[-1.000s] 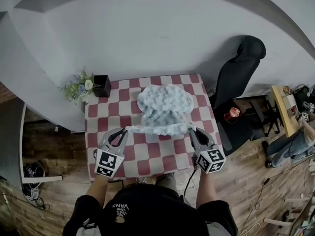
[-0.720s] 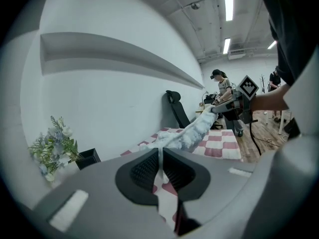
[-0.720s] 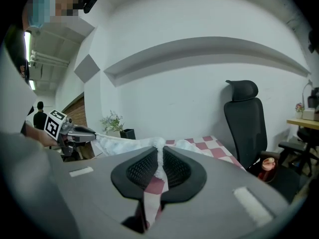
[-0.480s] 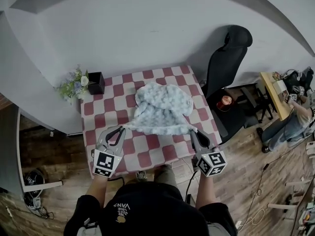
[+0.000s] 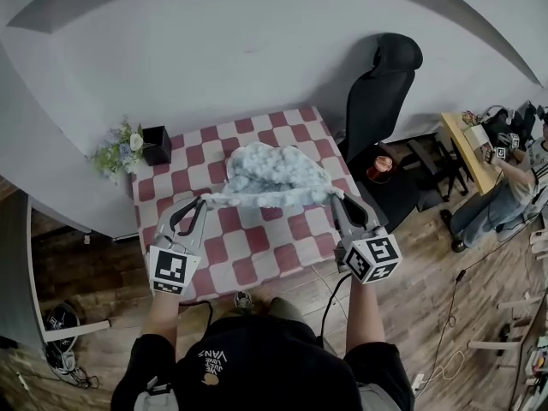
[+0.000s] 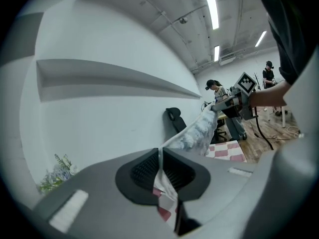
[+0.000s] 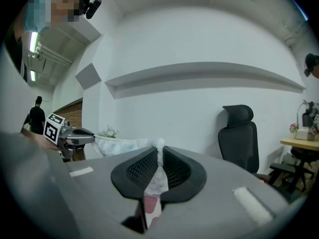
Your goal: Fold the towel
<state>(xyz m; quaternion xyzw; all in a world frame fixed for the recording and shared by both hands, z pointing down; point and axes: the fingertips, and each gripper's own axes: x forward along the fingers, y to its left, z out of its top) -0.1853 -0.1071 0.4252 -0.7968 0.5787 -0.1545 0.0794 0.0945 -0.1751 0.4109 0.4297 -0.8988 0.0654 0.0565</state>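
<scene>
A fluffy pale blue-white towel (image 5: 272, 175) hangs over the red-and-white checked table (image 5: 257, 238), its near edge stretched taut between both grippers and its far part bunched on the tabletop. My left gripper (image 5: 205, 201) is shut on the towel's near left corner (image 6: 160, 156). My right gripper (image 5: 336, 197) is shut on the near right corner (image 7: 159, 151). In the left gripper view the towel (image 6: 199, 131) runs across to the other gripper (image 6: 234, 101). Both grippers are raised above the table.
A small black pot with flowers (image 5: 128, 148) stands at the table's far left corner. A black office chair (image 5: 377, 101) is close to the table's right side, with a red cup (image 5: 378, 169) on its seat. A person sits at a desk (image 5: 467, 144) at the far right.
Both grippers have risen with the towel's near corners, lifting its front edge off the table. The far part has bunched up.
</scene>
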